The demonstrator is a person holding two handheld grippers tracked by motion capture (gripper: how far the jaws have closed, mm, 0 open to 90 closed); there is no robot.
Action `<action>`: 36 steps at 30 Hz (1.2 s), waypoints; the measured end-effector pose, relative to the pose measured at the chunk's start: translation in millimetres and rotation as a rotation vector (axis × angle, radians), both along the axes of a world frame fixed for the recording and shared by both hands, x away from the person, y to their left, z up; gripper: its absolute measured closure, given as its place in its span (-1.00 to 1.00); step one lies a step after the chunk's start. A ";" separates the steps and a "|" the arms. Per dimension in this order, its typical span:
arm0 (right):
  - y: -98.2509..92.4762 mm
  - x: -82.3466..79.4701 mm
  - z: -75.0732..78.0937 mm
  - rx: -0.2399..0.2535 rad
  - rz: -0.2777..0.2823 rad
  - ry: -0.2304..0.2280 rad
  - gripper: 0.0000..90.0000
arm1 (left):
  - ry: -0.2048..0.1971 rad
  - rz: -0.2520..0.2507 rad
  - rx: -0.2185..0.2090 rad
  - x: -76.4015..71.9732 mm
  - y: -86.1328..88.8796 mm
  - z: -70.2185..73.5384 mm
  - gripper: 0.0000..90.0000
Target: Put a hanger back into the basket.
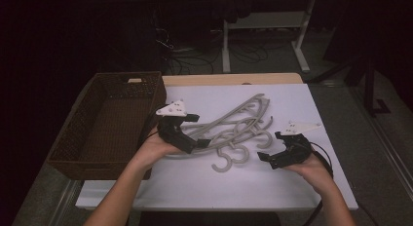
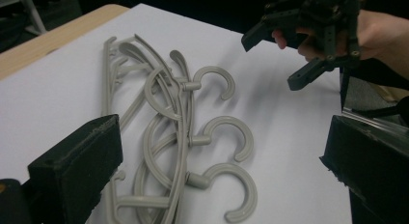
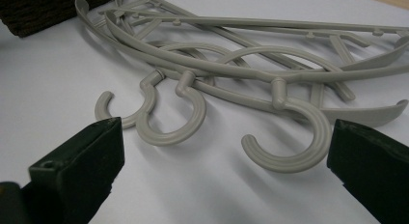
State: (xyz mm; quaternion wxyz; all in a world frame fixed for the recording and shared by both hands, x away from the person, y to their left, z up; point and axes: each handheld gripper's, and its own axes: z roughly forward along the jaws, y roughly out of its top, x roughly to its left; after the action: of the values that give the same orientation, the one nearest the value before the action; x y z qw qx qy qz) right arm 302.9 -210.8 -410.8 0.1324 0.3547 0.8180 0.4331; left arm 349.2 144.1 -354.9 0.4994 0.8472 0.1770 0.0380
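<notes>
A tangled pile of three grey plastic hangers (image 1: 234, 127) lies on the white tabletop (image 1: 214, 187), hooks toward me. My left gripper (image 1: 196, 131) hovers open over the pile's left end, touching nothing. In the left gripper view the hangers (image 2: 179, 113) lie between and beyond my open left gripper (image 2: 224, 137). My right gripper (image 1: 272, 146) is open just right of the hooks (image 1: 239, 157), clear of them. It also shows, held in a hand, in the left gripper view (image 2: 271, 62). The right gripper view has the hangers (image 3: 231, 64) ahead of my open right gripper (image 3: 225, 132), with a hook (image 3: 294, 156) nearest.
A dark brown wicker basket (image 1: 73, 136) stands at the table's left, its corner (image 3: 43, 11) beyond the hangers. A wooden strip (image 1: 234, 79) runs along the far table edge. White surface spreads in front of the hooks. Desk legs and cables sit on the dark floor behind.
</notes>
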 end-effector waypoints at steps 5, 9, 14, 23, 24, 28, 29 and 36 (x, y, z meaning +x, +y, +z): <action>-1.9 -0.6 -0.9 0.005 -0.004 0.004 -1.00 | 0.007 -0.004 0.020 7.3 -15.7 -9.8 -1.00; -2.3 -0.4 -1.6 0.005 -0.004 0.005 -1.00 | 0.012 -0.005 0.062 18.2 -33.0 -21.7 -0.97; -1.4 0.2 -2.2 -0.001 0.002 0.003 -1.00 | 0.018 0.015 0.076 29.9 -45.5 -33.0 -0.82; -1.4 0.5 -2.2 0.002 0.003 0.003 -1.00 | 0.031 0.017 0.141 44.1 -71.5 -51.1 -0.51; -1.4 0.5 -2.2 0.003 0.003 0.004 -1.00 | 0.036 0.020 0.144 45.4 -74.3 -52.8 -0.49; -1.5 0.5 -2.0 0.005 0.004 0.001 -1.00 | 0.048 0.020 0.164 48.6 -82.5 -57.7 -0.41; -1.7 0.4 -1.9 0.007 0.004 0.002 -1.00 | 0.047 0.021 0.183 50.3 -87.6 -61.2 -0.37; -1.8 0.0 -1.3 0.010 0.006 0.002 -1.00 | 0.074 0.042 0.230 55.5 -98.4 -74.4 -0.24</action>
State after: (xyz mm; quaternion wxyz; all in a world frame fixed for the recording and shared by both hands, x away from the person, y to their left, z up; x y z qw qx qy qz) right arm 302.9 -212.6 -412.1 0.1284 0.3533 0.8170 0.4374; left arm 404.8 45.7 -429.3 0.3913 0.8958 0.2073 0.0371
